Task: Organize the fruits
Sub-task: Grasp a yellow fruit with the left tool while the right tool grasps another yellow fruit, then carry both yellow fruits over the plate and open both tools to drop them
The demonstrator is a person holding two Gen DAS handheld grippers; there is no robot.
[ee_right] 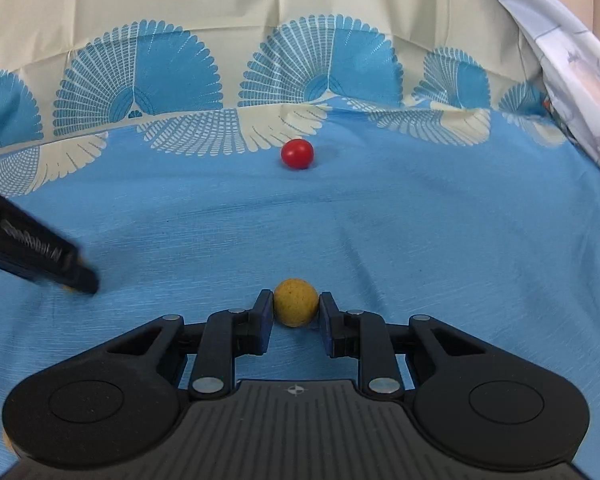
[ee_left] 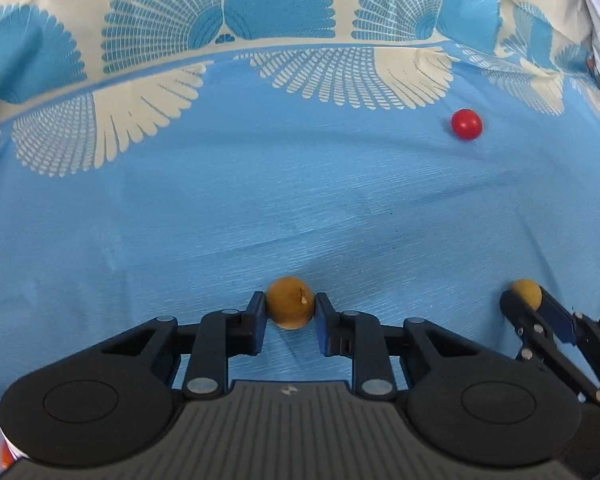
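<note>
Blue cloth (ee_right: pixel 420 240) lies open between both clamped tools and red fruit (ee_right: pixel 297 153)

Probably a home bedroom: a patterned blue-and-cream bedsheet (ee_right: pixel 380 220) covers a soft, creased surface.

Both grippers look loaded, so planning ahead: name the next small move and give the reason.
Probably lift both straight up together. The left hand-held gripper is closed on a brownish-yellow fruit, the right hand-held gripper on a paler yellow fruit, both low over the blue cloth. The red fruit lies free, farther off.
</note>
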